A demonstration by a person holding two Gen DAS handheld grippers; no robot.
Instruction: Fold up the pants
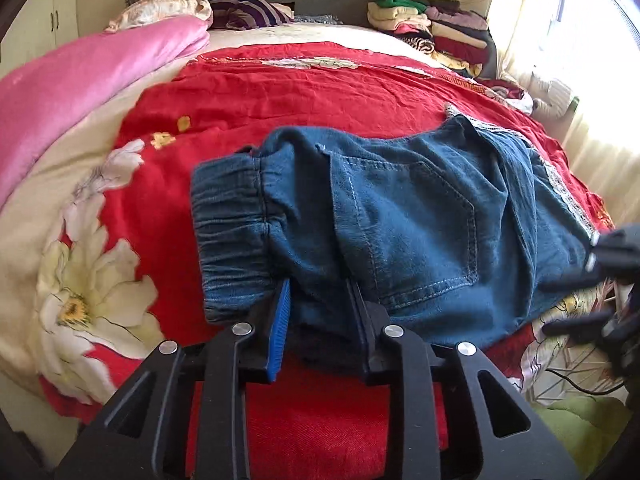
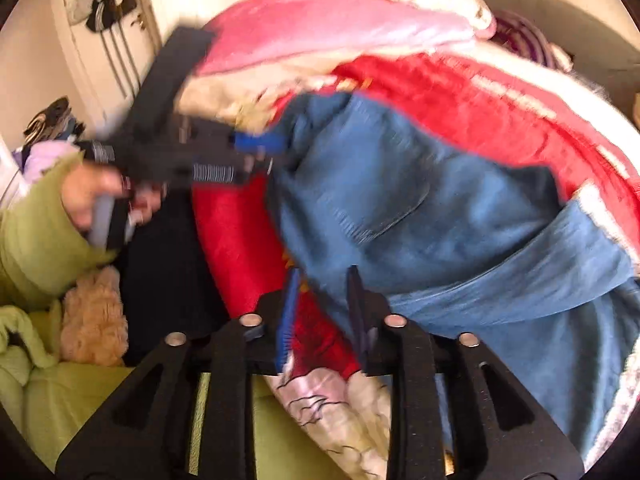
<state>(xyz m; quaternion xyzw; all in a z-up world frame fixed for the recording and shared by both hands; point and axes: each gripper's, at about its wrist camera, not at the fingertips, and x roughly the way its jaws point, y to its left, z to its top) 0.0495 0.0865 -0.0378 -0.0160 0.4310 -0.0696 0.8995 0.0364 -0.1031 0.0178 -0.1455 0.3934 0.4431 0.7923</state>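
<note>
Blue denim pants (image 1: pixel 400 224) lie folded on the red floral bedspread (image 1: pixel 280 92), elastic waistband to the left, back pocket facing up. My left gripper (image 1: pixel 320 292) sits at the pants' near edge with its jaws apart around the denim fold. It shows in the right wrist view (image 2: pixel 256 152) at the pants' left edge. My right gripper (image 2: pixel 322 292) is open at the near edge of the pants (image 2: pixel 440 208), denim between its fingers; that view is blurred. It shows at the right edge in the left wrist view (image 1: pixel 592 280).
A pink quilt (image 1: pixel 80 84) lies along the bed's left side. Stacked folded clothes (image 1: pixel 436 28) sit at the headboard's right. A bright curtained window (image 1: pixel 580 60) is on the right. The person's green sleeve (image 2: pixel 36 240) and a wardrobe (image 2: pixel 120 40) show on the left.
</note>
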